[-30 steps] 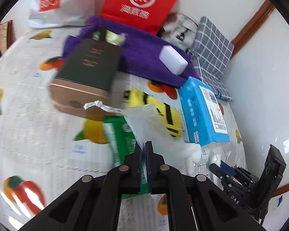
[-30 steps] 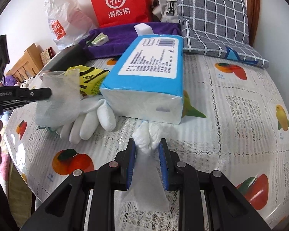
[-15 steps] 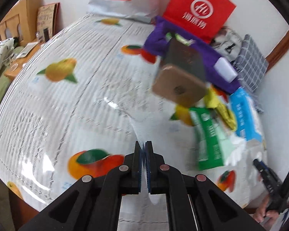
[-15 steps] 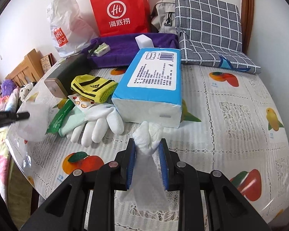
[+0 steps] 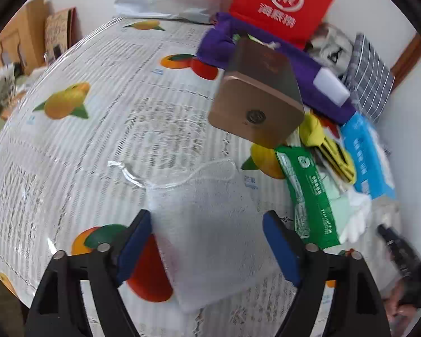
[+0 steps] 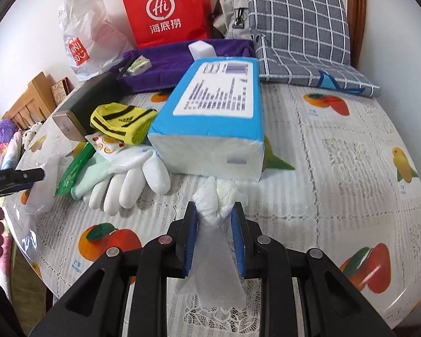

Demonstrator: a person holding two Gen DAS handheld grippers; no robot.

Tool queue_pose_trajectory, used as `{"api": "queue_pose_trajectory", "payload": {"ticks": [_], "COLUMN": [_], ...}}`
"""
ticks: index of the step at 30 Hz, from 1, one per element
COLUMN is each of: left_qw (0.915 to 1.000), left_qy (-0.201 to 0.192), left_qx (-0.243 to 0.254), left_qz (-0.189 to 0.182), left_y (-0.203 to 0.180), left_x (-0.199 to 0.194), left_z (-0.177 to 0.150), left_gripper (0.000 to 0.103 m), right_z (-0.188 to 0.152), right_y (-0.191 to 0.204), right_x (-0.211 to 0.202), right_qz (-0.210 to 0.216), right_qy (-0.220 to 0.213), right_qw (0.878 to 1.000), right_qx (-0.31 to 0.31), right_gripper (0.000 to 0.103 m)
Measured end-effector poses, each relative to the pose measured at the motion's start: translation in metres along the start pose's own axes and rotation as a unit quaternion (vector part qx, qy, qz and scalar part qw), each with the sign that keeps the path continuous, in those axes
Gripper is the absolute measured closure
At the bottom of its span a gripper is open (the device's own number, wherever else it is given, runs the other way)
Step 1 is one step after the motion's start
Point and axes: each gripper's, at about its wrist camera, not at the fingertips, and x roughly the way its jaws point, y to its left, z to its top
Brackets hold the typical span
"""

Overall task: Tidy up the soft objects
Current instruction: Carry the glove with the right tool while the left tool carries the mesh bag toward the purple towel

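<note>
My left tongs have just been opening and stand wide, the mesh pouch lying flat on the desk between the pads, untouched; I cannot see anything in it. Right of it lie the green packet, white gloves, yellow sock and blue tissue pack. My right tongs are pinched on a crumpled tissue, just before that pack.
</note>
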Motion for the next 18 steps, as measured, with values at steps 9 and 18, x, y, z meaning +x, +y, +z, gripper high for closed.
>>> {"api": "queue_pose_trajectory", "payload": {"ticks": [9, 18], "left_qw": [0.9954, 0.9939], "left_qy": [-0.007, -0.024], "left_qx": [0.053, 0.064], "left_qz": [0.079, 0.086], "left_y": [-0.03, -0.036], "left_x": [0.016, 0.01], "left_z": [0.0, 0.003], "left_gripper": [0.012, 0.065], "right_z": [0.028, 0.057], "right_y": [-0.005, -0.005], "right_x": [-0.03, -0.029], "right_qz": [-0.005, -0.005], "right_qy": [-0.052, -0.07], "right_qw": [0.999, 0.997], "right_qx": [-0.01, -0.017], "right_gripper": [0.079, 0.079]}}
